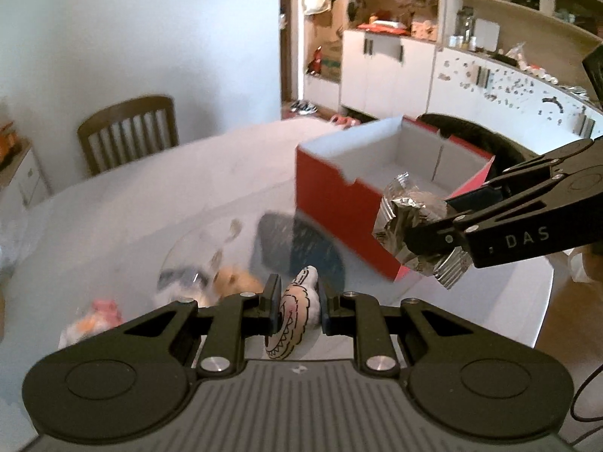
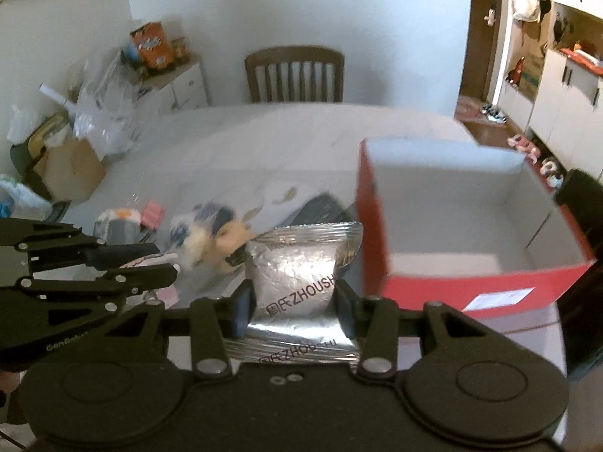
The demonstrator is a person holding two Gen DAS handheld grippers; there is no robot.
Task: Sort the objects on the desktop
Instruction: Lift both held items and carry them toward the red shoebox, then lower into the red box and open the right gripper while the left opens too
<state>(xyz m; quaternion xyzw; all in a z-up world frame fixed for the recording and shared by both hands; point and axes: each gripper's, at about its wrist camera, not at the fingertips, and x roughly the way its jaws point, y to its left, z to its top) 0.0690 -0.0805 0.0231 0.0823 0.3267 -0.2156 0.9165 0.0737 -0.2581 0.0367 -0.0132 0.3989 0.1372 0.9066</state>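
My left gripper [image 1: 296,307] is shut on a small cream plush toy [image 1: 292,318] with a drawn toothy mouth, held above the table. My right gripper [image 2: 294,295] is shut on a silver foil snack packet [image 2: 297,282]; in the left wrist view the right gripper [image 1: 433,229] holds the packet [image 1: 410,218] in front of the box's near side. The red cardboard box [image 1: 331,196] with a white inside is open and looks empty; it also shows in the right wrist view [image 2: 482,282], to the right of the packet. The left gripper [image 2: 166,263] shows at the left of the right wrist view.
On the white round table [image 1: 150,203] lie a dark blue flat object [image 1: 301,241], a clear bag with small plush items [image 1: 199,275] and a pink-and-orange item [image 1: 101,312]. A wooden chair [image 1: 128,132] stands at the far side. Cabinets and shelves [image 1: 471,64] line the right wall.
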